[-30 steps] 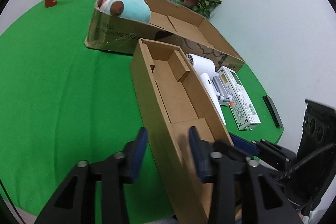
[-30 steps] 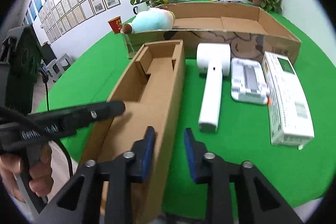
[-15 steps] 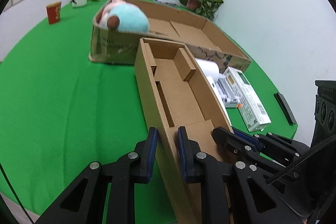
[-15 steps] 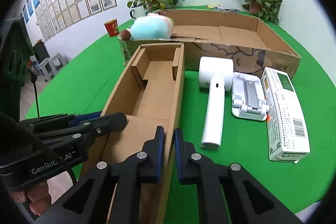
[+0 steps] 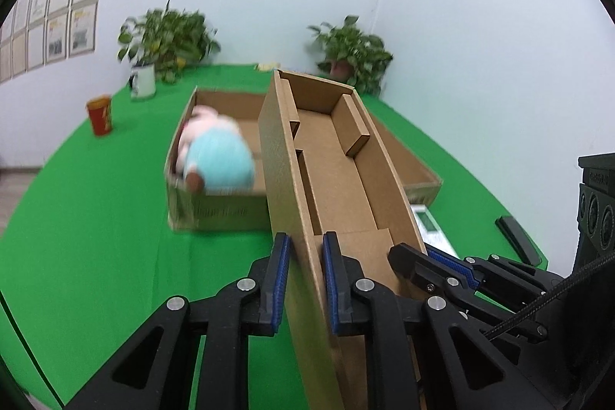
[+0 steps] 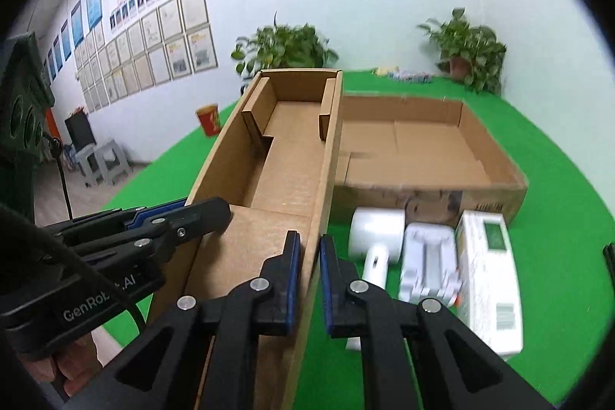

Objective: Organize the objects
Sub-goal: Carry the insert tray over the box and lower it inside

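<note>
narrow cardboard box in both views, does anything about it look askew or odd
Yes. The narrow cardboard box is tilted, far end raised over the big carton, not flat on the green table. The left claw and right claw each pinch one long wall. No damage visible.

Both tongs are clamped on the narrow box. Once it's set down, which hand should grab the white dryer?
Right. The white dryer lies just beside the right tongs on the green table, on the narrow box's right side. The left tongs grip the opposite wall.
</note>
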The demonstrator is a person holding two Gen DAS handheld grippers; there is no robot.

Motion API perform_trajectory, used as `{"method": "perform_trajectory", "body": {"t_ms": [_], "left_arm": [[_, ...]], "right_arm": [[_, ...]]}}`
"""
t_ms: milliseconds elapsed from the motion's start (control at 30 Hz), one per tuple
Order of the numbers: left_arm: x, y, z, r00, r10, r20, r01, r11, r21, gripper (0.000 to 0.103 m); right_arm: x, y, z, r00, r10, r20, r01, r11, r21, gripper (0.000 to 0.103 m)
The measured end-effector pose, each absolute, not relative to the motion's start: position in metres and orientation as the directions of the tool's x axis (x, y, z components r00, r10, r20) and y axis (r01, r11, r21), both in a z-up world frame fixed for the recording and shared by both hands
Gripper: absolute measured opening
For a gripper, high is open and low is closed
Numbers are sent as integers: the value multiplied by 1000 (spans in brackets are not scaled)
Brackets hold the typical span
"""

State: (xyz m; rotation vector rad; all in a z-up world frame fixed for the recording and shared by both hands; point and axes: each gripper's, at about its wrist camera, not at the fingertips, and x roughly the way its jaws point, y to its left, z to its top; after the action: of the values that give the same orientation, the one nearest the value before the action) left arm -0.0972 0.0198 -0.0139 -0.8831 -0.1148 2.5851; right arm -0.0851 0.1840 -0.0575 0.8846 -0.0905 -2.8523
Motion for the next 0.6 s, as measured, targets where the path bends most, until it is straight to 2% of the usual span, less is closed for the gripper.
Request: {"method": "perform_trajectory", "body": {"t_ms": [333,600], "left_arm": [[-139,36,62,-799,395,-453,-373,-917,-141,14],[-227,46,101,-789,402,-466,-368,-915,-165,14]], "right_arm": [[-135,200,2,-885,-144,-443,120,-989,81,8],[-205,217,30,-882,-136,-451,121,-991,63,7]]}}
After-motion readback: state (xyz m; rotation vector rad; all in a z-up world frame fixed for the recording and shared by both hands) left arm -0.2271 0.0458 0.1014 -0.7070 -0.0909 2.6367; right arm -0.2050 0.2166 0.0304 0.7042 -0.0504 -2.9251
